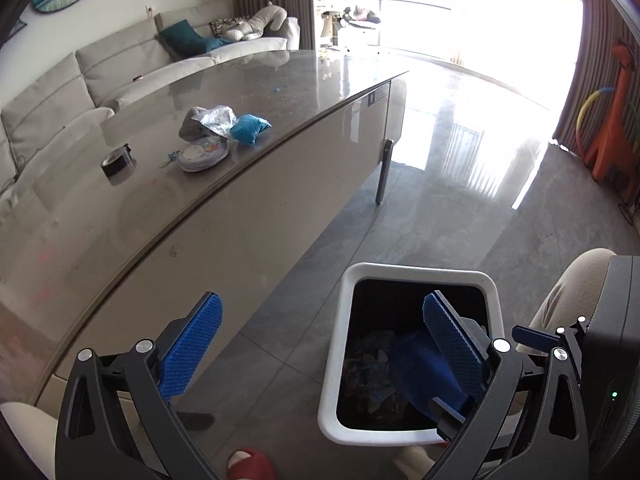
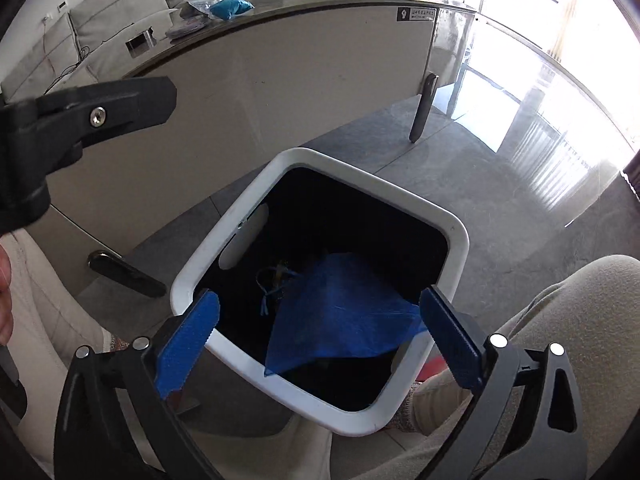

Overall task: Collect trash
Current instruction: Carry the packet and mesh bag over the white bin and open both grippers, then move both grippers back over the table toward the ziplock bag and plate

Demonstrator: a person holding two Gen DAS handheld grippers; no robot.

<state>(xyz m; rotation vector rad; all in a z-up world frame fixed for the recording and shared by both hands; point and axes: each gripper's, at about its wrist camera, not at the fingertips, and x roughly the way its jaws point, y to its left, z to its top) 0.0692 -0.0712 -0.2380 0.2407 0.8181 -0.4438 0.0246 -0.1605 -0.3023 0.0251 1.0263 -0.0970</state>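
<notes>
The right gripper hung over the white bin, fingers spread, blue bag loose below. The left gripper had its fingers spread too, holding nothing.

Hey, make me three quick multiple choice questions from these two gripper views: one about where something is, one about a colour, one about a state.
1. Where is the white bin?
A. On the table
B. On the floor beside the table
C. On the sofa

2. What colour is the thin sheet lying in the bin?
A. Blue
B. Yellow
C. Red

3. How does the right gripper stand?
A. Shut on a can
B. Shut on nothing
C. Open, holding nothing

Answers:
1. B: the bin stands on the grey floor tiles, next to the table side panel.
2. A: the sheet inside the dark bin is plainly blue.
3. C: its two blue pads stand wide apart above the bin, and nothing is between them.
</notes>
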